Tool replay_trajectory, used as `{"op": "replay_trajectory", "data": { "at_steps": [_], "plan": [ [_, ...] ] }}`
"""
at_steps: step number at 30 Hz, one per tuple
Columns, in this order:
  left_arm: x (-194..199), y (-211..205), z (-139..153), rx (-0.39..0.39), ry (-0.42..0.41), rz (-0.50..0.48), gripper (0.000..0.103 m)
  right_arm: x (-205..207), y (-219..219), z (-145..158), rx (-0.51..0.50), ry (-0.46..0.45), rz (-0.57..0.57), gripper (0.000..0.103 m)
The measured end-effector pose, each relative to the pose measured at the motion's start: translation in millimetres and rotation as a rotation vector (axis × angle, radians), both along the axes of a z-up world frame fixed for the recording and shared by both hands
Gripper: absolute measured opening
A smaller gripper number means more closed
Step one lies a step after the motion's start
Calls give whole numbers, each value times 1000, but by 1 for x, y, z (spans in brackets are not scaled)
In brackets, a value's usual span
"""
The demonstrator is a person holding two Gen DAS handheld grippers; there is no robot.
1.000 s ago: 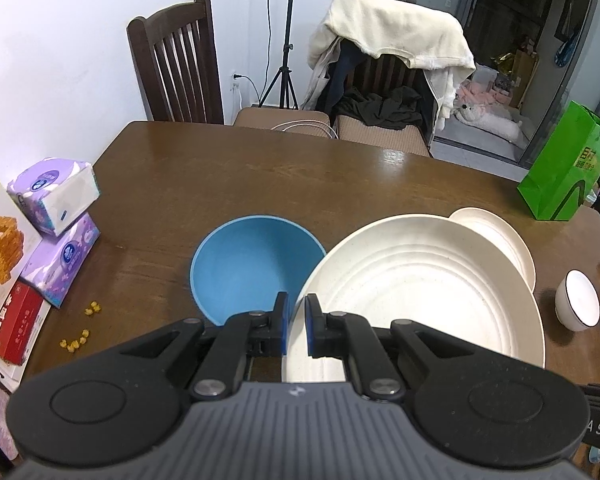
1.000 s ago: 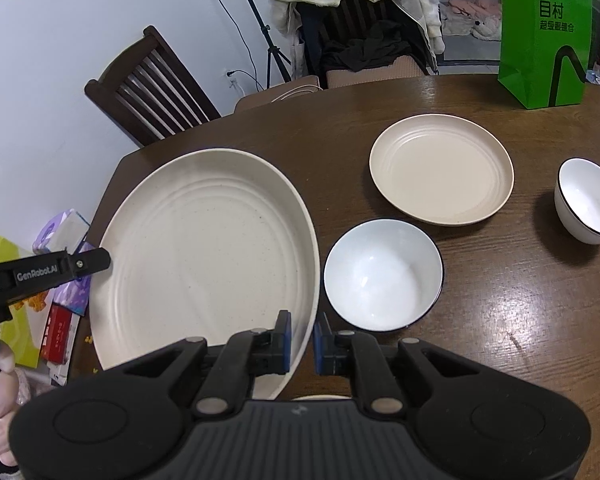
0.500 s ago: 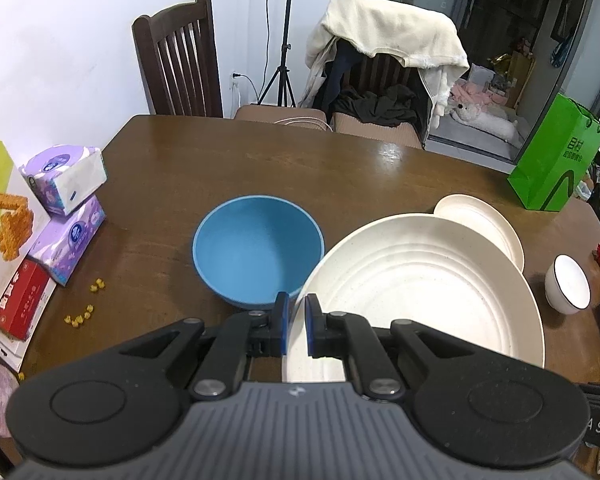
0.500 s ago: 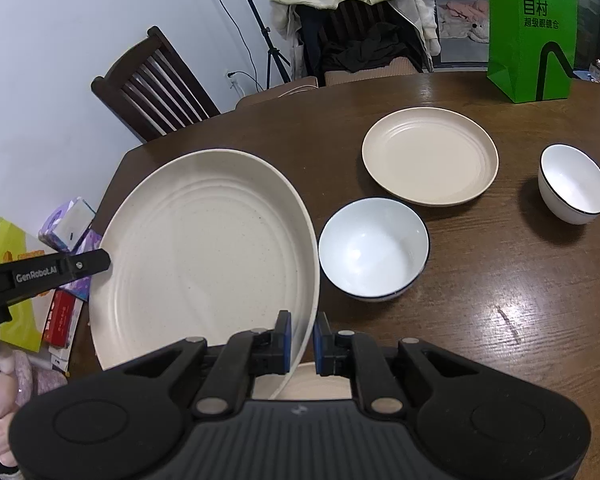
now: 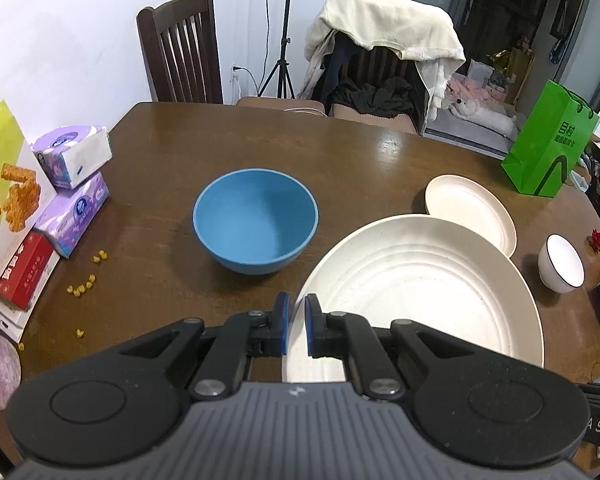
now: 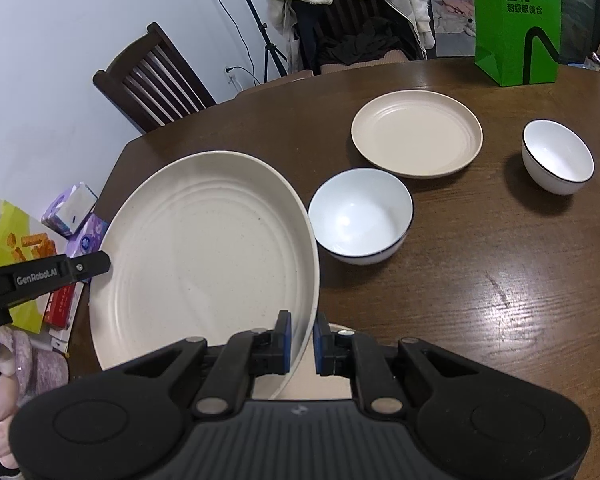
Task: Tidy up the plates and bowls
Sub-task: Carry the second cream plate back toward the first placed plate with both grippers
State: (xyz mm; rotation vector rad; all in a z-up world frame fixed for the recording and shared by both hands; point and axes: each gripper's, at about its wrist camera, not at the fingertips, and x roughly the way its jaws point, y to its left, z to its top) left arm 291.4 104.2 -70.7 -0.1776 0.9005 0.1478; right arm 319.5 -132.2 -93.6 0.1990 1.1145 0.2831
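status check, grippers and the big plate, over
Left gripper and right gripper both shut on big plate, opposite rims, held off table. White bowl close by right rim.

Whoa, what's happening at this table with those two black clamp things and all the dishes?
A person is tidying plates and bowls using a handheld gripper in each hand. The left gripper and the right gripper both have their jaws shut on opposite edges of the large cream plate, holding it tilted above the wooden table. On the table sit a blue bowl, a smaller cream plate and two white bowls.
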Motion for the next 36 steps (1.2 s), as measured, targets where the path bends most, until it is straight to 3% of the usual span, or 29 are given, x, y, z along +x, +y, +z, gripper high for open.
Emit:
{"op": "replay_trajectory", "data": {
  "at_steps": [16,36],
  "plan": [
    [-28,-21,-9,0,19,-7,8,-32,-21,-8,0,19,-11,11],
    [-51,-38,-47,-25,92,-16,8,-59,-39,-40,-31,80,-22,11]
  ]
}}
